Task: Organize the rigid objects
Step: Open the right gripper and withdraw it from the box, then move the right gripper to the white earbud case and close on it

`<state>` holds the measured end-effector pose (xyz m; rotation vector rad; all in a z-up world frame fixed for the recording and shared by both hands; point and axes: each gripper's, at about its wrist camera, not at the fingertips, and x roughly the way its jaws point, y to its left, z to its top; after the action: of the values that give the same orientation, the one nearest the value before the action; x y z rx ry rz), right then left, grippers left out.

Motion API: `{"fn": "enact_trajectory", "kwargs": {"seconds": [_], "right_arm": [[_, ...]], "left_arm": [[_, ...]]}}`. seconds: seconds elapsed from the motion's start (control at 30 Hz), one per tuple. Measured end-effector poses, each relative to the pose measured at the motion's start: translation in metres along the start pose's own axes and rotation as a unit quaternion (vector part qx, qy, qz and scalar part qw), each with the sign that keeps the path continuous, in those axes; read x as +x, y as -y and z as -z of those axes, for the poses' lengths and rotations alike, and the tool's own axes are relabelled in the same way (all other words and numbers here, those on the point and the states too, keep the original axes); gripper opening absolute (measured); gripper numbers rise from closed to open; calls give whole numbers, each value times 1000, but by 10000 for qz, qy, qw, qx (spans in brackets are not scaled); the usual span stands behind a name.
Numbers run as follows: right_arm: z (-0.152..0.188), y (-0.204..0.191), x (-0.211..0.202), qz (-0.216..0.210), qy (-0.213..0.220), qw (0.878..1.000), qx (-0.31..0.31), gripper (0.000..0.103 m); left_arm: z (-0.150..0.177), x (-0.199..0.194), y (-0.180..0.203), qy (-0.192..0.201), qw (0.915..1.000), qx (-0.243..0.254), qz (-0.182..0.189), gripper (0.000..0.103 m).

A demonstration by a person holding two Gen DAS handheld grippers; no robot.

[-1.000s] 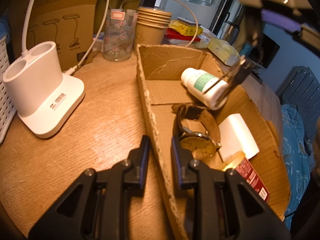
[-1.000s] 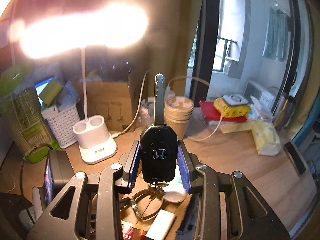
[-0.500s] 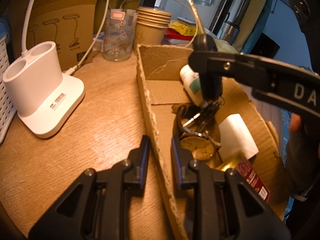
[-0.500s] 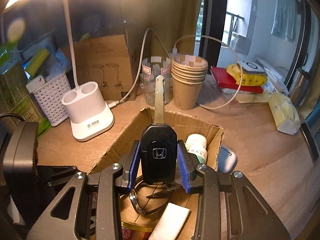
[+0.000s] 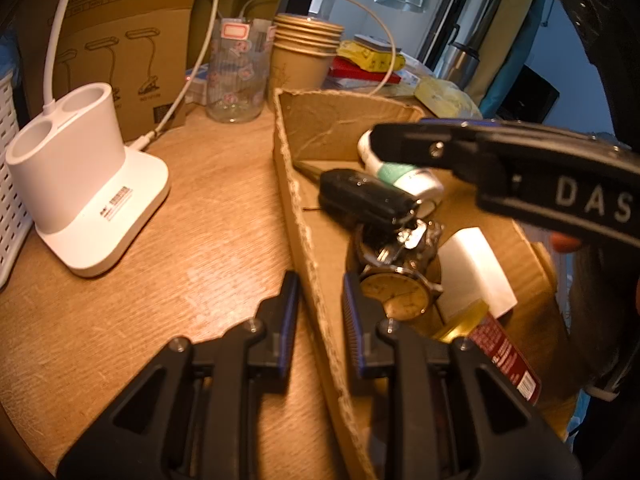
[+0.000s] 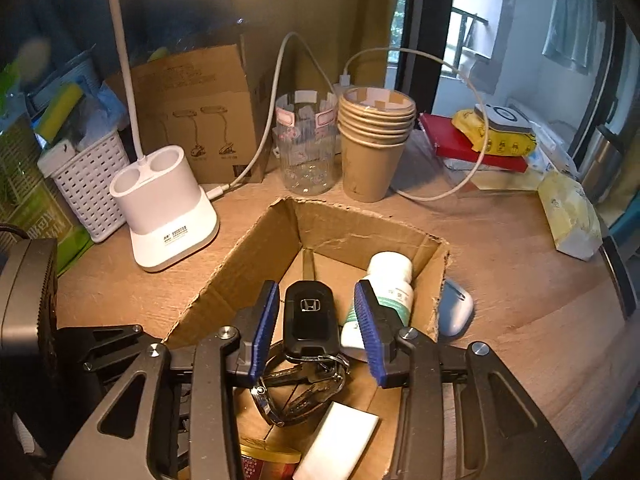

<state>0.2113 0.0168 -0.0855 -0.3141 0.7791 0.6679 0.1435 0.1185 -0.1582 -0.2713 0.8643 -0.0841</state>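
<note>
Key fob (image 6: pixel 308 316) is down in the box (image 6: pixel 256 240) now, lying on the cardboard floor with its blade pointing to the far corner and its ring of keys (image 6: pixel 316 372) trailing over the watch (image 5: pixel 400 292). A second ago it stood upright, pinched in the right gripper (image 6: pixel 316 332) above the worktop; since then the jaws have just been opening, and the blue pads stand clear on either side of the fob, touching nothing. That reads as a release: one more rigid item is in, and the right hand looks free to go for the next.

Left gripper (image 5: pixel 316 316) straddles the near wall of the box, jaws as close together as they go, one pad outside and one inside, apparently steadying the box.

Around the fob: a white pill bottle (image 6: pixel 384 288) just beside it on its side, a white block (image 6: pixel 340 440) and a red-labelled tin (image 6: pixel 268 464) nearer the camera. Outside the box, touching its right wall, lies a pale grey mouse-like thing (image 6: pixel 454 308), perhaps the next candidate.

Worktop (image 6: pixel 500 280) is light wood. On it, a white lamp base (image 6: pixel 168 220), a clear glass (image 6: pixel 306 152), stacked paper cups (image 6: pixel 374 144), a white basket (image 6: pixel 88 184), a lamp carton (image 6: pixel 192 112), a looping cable. Window and a hanging cloth behind.
</note>
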Motion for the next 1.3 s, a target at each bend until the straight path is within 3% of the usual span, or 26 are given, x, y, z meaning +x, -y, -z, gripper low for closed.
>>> {"fn": "enact_trajectory", "kwargs": {"seconds": [0.47, 0.9, 0.97, 1.1, 1.3], "right_arm": [[20, 41, -29, 329, 313, 9982, 401, 41], [41, 80, -36, 681, 302, 9946, 719, 42], [43, 85, -34, 714, 290, 9943, 740, 46], [46, 92, -28, 710, 310, 9940, 769, 56], [47, 113, -8, 371, 297, 9936, 1022, 57]], "left_arm": [[0, 0, 0, 0, 10000, -4, 2, 24], [0, 0, 0, 0, 10000, -4, 4, 24], [0, 0, 0, 0, 10000, -4, 4, 24], [0, 0, -1, -1, 10000, -4, 5, 24], [0, 0, 0, 0, 10000, -4, 4, 24]]}}
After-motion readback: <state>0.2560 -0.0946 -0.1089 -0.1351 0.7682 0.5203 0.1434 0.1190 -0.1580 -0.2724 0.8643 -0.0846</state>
